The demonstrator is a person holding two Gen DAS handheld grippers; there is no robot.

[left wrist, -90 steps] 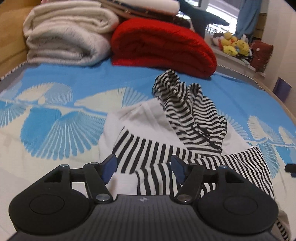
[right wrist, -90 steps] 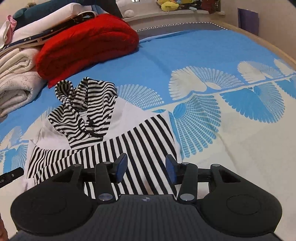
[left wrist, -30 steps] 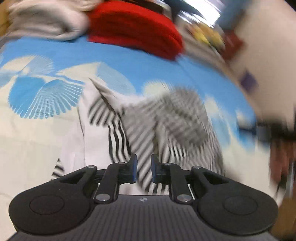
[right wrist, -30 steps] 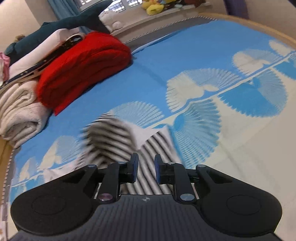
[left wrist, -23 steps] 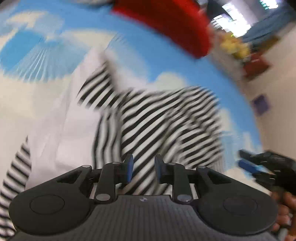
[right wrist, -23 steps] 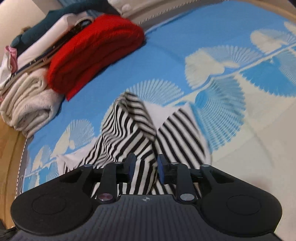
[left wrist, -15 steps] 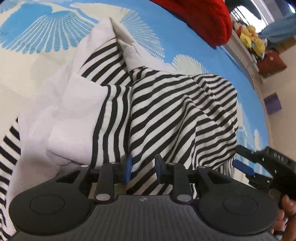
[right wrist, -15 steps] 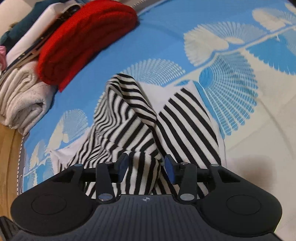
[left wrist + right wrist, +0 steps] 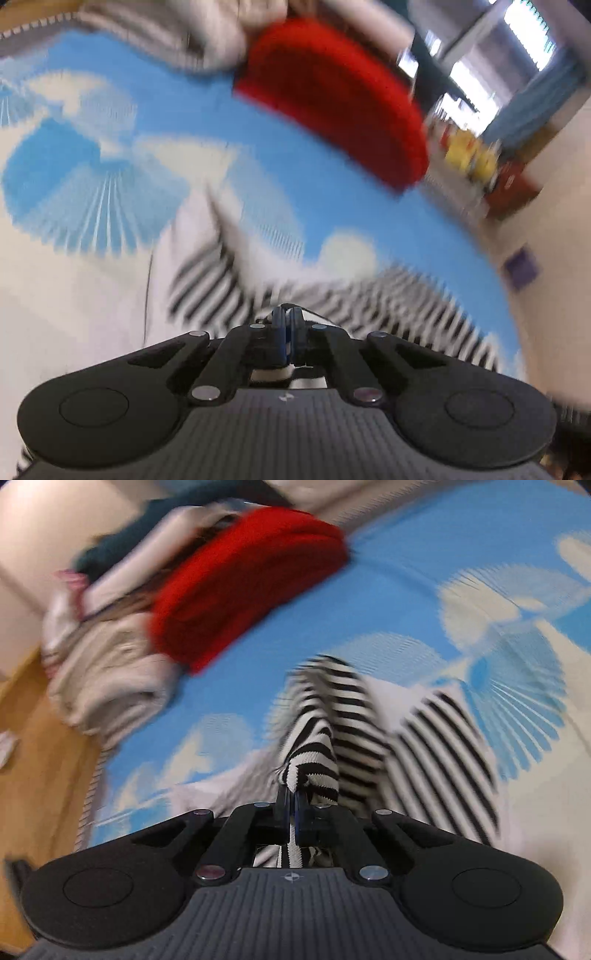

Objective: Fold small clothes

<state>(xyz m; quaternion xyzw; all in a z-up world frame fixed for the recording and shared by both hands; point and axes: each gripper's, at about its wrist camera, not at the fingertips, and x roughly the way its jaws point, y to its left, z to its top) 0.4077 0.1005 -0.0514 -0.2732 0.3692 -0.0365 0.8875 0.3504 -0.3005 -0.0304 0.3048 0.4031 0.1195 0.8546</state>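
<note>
A small black-and-white striped garment [image 9: 388, 299] lies on the blue and white patterned bed sheet [image 9: 110, 177]. My left gripper [image 9: 287, 317] is shut on a striped edge of it. In the right wrist view the garment [image 9: 436, 738] rises in a fold toward my right gripper [image 9: 291, 797], which is shut on a bunched striped edge. Both views are motion-blurred.
A folded red blanket [image 9: 332, 99] and beige folded blankets [image 9: 110, 675] sit at the far side of the bed. Yellow plush toys [image 9: 469, 155] stand on a ledge at the right. The wooden bed edge [image 9: 33, 738] shows at the left.
Both grippers have closed fully on the striped garment and are lifting it; both cameras swing and tilt up, blurring the scene.
</note>
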